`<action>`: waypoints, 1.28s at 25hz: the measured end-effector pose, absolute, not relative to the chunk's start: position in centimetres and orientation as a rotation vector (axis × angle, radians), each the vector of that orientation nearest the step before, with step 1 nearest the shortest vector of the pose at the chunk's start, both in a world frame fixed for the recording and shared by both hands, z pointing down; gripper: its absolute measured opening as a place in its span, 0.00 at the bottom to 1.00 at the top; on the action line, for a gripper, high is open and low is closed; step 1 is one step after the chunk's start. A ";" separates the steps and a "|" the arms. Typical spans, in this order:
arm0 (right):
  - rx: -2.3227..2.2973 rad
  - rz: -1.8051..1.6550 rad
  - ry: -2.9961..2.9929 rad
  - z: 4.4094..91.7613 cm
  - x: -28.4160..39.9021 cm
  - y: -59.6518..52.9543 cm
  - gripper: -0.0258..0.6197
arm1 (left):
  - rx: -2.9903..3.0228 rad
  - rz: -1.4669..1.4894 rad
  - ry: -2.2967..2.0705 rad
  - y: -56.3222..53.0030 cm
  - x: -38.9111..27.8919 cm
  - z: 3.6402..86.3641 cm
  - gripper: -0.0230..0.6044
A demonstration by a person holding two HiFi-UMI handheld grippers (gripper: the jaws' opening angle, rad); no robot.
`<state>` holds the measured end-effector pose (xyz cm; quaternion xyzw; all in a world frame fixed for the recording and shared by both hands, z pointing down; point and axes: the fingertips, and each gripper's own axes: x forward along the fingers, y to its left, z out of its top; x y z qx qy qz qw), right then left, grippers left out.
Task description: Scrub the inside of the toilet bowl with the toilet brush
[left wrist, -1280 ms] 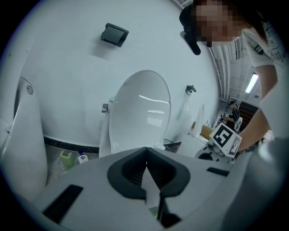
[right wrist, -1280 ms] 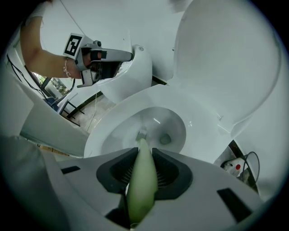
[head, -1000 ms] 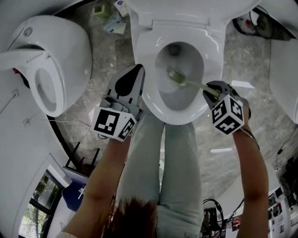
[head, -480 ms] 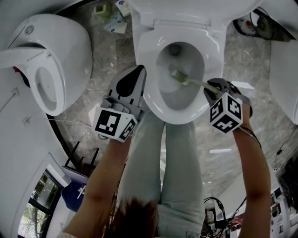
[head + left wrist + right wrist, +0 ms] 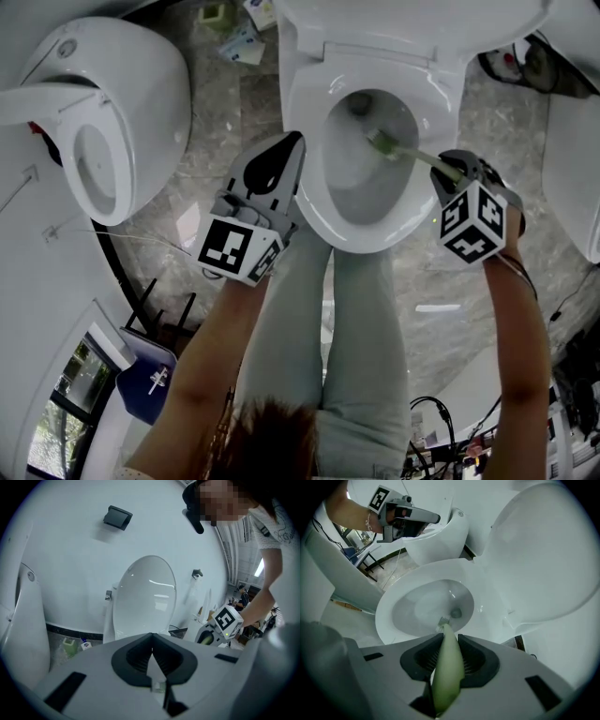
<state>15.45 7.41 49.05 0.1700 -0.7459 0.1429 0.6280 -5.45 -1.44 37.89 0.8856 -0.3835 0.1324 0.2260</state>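
The white toilet bowl [image 5: 328,208] stands open, its lid [image 5: 146,597] raised against the wall. My right gripper [image 5: 452,169] is shut on the pale green toilet brush handle [image 5: 447,667] at the bowl's right rim. The brush head [image 5: 381,143] reaches into the bowl on its right inner wall, near the drain hole [image 5: 359,104]. In the right gripper view the bristles [image 5: 443,620] show just beyond the handle, above the drain [image 5: 455,613]. My left gripper [image 5: 286,155] hangs over the bowl's left rim, shut with nothing in it; its jaws [image 5: 152,653] meet at the tips.
A second white toilet [image 5: 98,122] stands to the left. Small bottles [image 5: 242,37] sit on the marbled floor [image 5: 220,122] behind the bowls. Another white fixture [image 5: 572,159] is at the right edge. The person's legs [image 5: 323,328] stand right in front of the bowl.
The brush head has moved right and toward the back of the bowl, closer to the drain. My right gripper shifted right with it. The left gripper barely moved.
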 end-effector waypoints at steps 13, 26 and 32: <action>0.428 0.320 -1.680 48.6 16.1 4.9 0.21 | 2.429 0.356 -1.057 -1.9 -5.8 38.2 0.04; 0.494 0.230 -1.676 48.5 15.5 0.1 0.21 | 2.404 0.355 -1.094 -2.4 -7.1 38.6 0.04; 0.520 0.219 -1.684 48.8 14.9 -0.3 0.21 | 2.397 0.349 -1.106 -2.4 -7.8 38.5 0.04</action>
